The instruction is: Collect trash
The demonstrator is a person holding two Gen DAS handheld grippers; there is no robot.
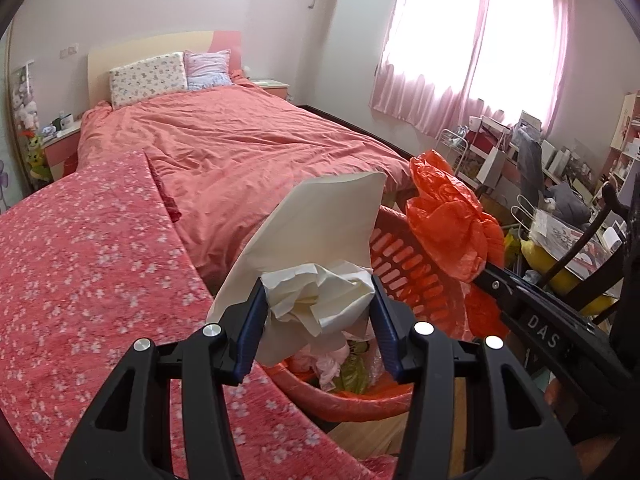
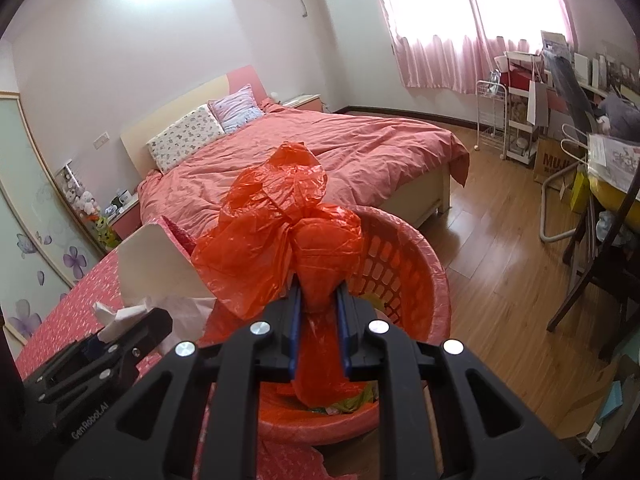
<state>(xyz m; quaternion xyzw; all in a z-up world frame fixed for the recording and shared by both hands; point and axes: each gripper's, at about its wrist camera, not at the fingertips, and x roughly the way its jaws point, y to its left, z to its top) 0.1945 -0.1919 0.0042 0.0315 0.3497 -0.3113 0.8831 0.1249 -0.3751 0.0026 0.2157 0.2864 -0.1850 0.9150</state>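
Observation:
My left gripper [image 1: 318, 300] is shut on a crumpled white paper [image 1: 320, 292] whose flat sheet sticks up above the fingers; it hangs over the near rim of a red plastic basket [image 1: 404, 256]. The basket holds pink and green scraps [image 1: 344, 364]. My right gripper [image 2: 318, 308] is shut on an orange plastic bag [image 2: 276, 216], bunched above the same basket [image 2: 400, 264]. In the right wrist view the left gripper [image 2: 112, 328] is at the lower left with the white paper [image 2: 160, 268]. In the left wrist view the orange bag [image 1: 448, 216] is at the right.
A bed with a salmon cover [image 1: 248, 144] fills the far side. A red floral cloth surface [image 1: 80, 272] lies at the left. Wooden floor [image 2: 500, 240] spreads to the right, with a dark chair [image 2: 600, 248], a white cart [image 2: 496, 116] and cluttered shelves by the window.

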